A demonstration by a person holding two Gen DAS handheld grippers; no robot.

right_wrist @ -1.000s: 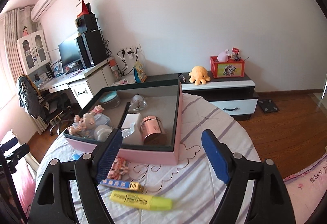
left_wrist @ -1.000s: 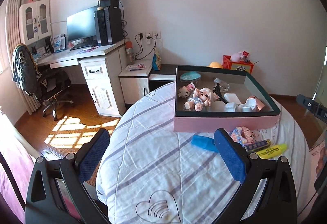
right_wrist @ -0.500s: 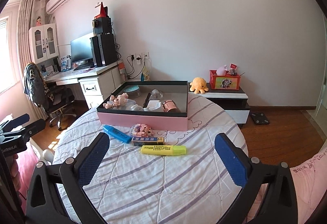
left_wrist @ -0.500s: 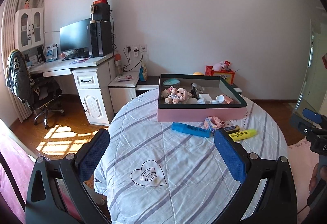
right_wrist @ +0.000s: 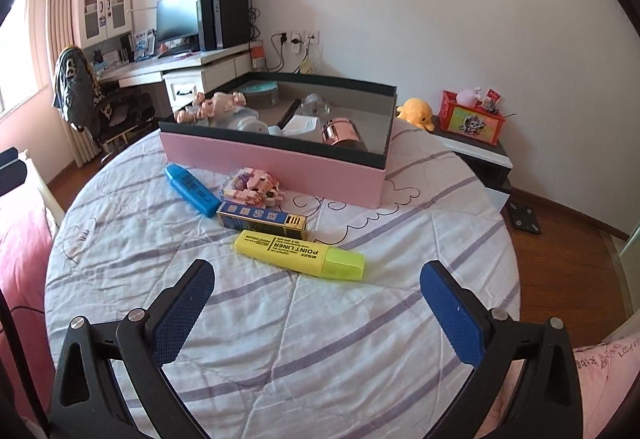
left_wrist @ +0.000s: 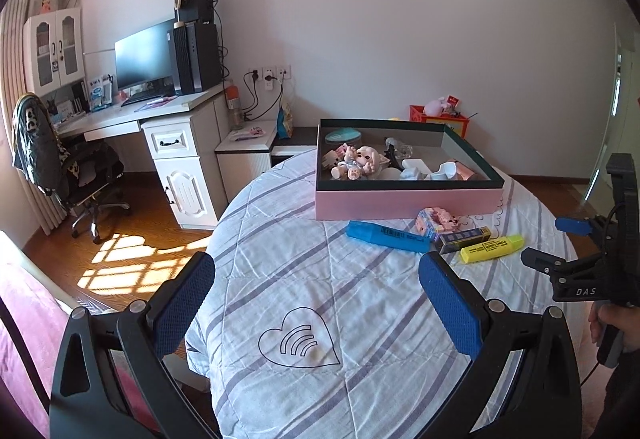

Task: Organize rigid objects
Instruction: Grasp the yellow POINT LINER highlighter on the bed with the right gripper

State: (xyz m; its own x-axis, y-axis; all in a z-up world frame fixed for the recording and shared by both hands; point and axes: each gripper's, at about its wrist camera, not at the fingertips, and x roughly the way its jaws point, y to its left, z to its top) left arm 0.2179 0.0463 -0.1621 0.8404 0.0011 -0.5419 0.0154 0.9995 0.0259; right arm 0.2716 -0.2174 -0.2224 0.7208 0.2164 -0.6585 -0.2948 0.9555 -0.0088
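A pink box (right_wrist: 280, 163) with a dark rim stands on the round striped table and holds a doll (right_wrist: 212, 105), a copper tin (right_wrist: 340, 131) and several white pieces. In front of it lie a blue highlighter (right_wrist: 192, 189), a pink block figure (right_wrist: 252, 187), a dark blue and gold lighter box (right_wrist: 262, 219) and a yellow highlighter (right_wrist: 300, 250). My right gripper (right_wrist: 316, 303) is open and empty, just short of the yellow highlighter. My left gripper (left_wrist: 316, 299) is open and empty over the table's near left part, well short of the blue highlighter (left_wrist: 386, 236). The right gripper also shows at the right edge of the left wrist view (left_wrist: 560, 243).
The table's edge (right_wrist: 508, 239) drops to a wooden floor on the right. A desk with a monitor (left_wrist: 144, 59) and an office chair (left_wrist: 60, 163) stand at the far left. A low cabinet with an orange plush (right_wrist: 416, 113) and a red box (right_wrist: 470, 117) is behind the table.
Both grippers pulled back from the box and then came closer to the table again. The right gripper now sits lower and nearer the yellow highlighter. Both stay open.
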